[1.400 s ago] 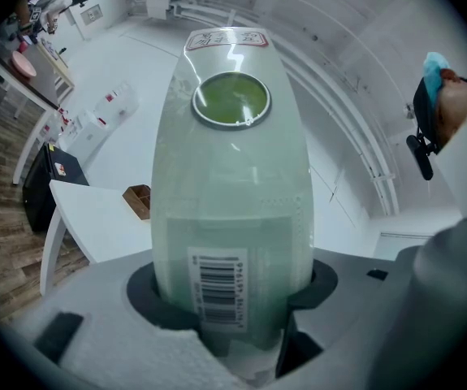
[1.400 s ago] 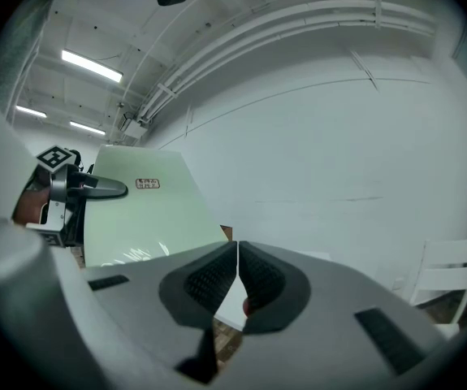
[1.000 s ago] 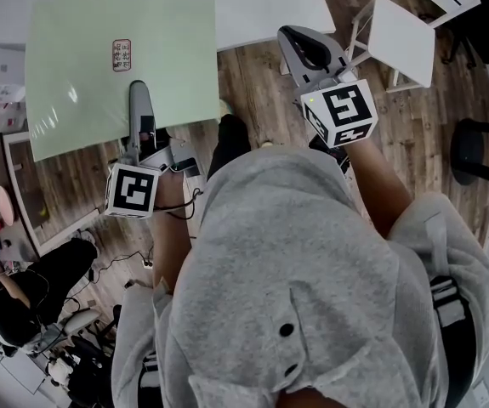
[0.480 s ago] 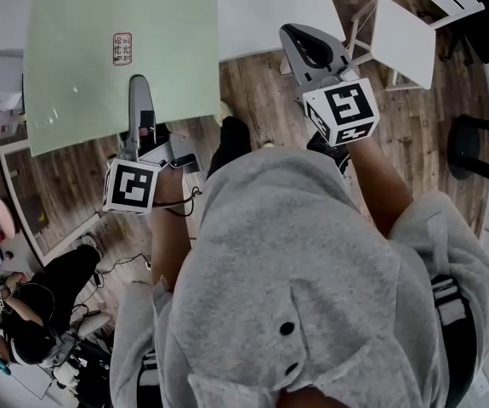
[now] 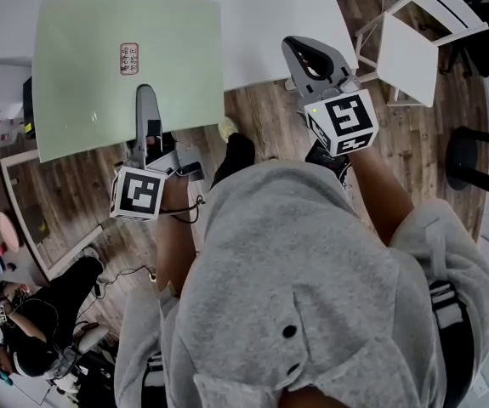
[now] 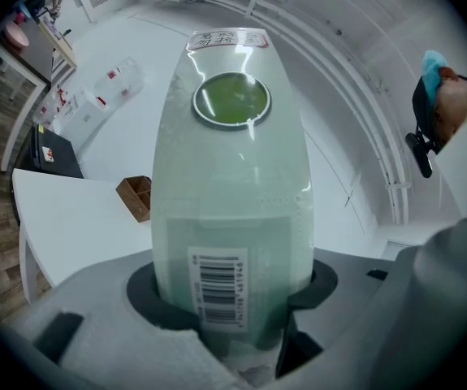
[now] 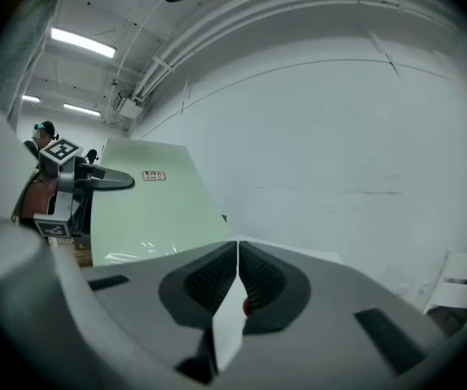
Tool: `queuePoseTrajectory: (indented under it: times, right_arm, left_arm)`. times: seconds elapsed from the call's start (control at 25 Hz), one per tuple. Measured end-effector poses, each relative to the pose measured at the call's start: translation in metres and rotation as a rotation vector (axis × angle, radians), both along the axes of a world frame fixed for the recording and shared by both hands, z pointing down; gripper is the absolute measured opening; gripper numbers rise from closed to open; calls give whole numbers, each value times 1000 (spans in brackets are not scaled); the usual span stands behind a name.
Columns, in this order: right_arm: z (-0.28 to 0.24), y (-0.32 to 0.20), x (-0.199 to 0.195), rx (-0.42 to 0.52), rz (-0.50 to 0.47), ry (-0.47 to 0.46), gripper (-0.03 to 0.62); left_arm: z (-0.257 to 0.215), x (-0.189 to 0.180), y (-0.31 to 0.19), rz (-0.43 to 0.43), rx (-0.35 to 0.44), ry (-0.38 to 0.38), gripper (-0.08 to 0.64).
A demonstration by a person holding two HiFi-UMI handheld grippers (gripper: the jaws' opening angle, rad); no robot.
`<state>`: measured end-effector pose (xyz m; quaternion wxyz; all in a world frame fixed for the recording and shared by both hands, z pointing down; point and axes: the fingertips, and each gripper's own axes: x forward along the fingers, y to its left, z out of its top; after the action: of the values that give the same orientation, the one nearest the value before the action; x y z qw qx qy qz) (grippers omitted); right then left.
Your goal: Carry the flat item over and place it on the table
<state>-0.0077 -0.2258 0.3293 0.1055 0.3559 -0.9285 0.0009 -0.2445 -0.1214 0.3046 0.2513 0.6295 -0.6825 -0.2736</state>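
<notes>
The green sheet (image 5: 125, 75) is up in the air at about 11 o'clock in the head view, and its far part is over the white worktop (image 5: 270, 15). The left tool (image 5: 147, 100) is pinching it at its 6 o'clock edge, near the middle, with one jaw on top and one under. The right tool (image 5: 300, 48) is at 1 o'clock, closed up tight with nothing in it. The sheet looks thin, light and a bit bendy, since its far edge curves. It is shiny, like it has smooth plastic on it, so it may be slippery. A red label (image 5: 129, 58) is near its 12 o'clock edge and a barcode (image 6: 214, 287) is right by the jaws. I think holding only one edge lets it flop and wobble. A good spot for a second hold would be the 3 o'clock edge.
</notes>
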Motion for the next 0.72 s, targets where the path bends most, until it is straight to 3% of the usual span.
queuePoseTrajectory:
  times: [0.72]
  right_arm:
    - [-2, -47, -54, -21, 23, 41, 29]
  left_arm:
    - [-1, -63, -52, 13, -5, 43, 276]
